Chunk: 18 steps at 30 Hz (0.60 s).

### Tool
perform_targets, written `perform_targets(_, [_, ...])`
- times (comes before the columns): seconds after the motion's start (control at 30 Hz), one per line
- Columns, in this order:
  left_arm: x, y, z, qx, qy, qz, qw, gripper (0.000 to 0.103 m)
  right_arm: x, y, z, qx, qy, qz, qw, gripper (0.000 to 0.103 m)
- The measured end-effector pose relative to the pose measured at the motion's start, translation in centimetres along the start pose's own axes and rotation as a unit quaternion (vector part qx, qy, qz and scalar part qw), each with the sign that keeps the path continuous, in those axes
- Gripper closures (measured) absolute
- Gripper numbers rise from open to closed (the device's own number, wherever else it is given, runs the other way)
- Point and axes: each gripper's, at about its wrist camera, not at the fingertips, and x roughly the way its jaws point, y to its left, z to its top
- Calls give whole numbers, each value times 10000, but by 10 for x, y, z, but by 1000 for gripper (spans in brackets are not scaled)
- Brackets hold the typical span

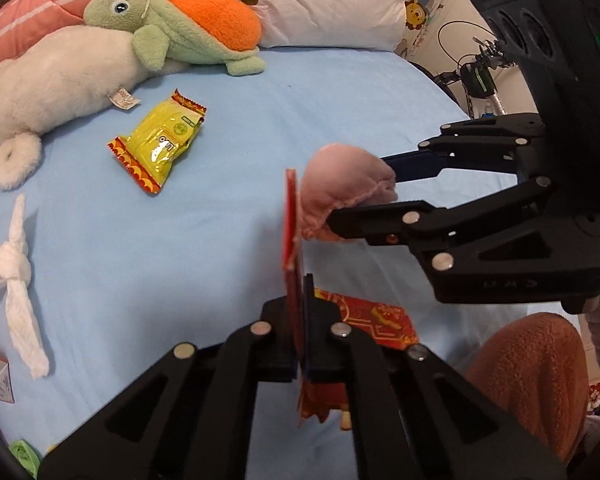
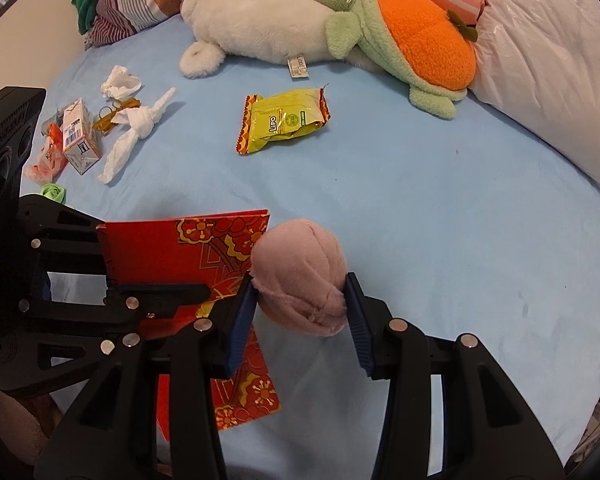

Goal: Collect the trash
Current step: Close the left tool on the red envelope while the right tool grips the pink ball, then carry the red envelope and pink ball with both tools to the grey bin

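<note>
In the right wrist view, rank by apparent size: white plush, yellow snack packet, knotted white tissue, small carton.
1. white plush
2. yellow snack packet
3. knotted white tissue and small carton: look alike in size, so not ranked.

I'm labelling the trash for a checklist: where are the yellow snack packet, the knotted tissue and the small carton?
yellow snack packet (image 2: pixel 285 122): right wrist view, middle of its printed face.
knotted tissue (image 2: pixel 143 123): right wrist view, on the knot.
small carton (image 2: pixel 79 136): right wrist view, on its barcode side.
</note>
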Motion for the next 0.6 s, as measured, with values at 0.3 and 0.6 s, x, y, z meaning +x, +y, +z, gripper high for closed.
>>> perform_targets(0.3, [-61, -7, -15, -72, -339, 625, 9974, 102, -44, 31, 2, -127, -297, 67, 9995, 61])
perform_targets(0.6, [-146, -19, -53, -292, -752, 1293, 9883, 102, -108, 94, -4, -485, -764, 134, 9958, 61])
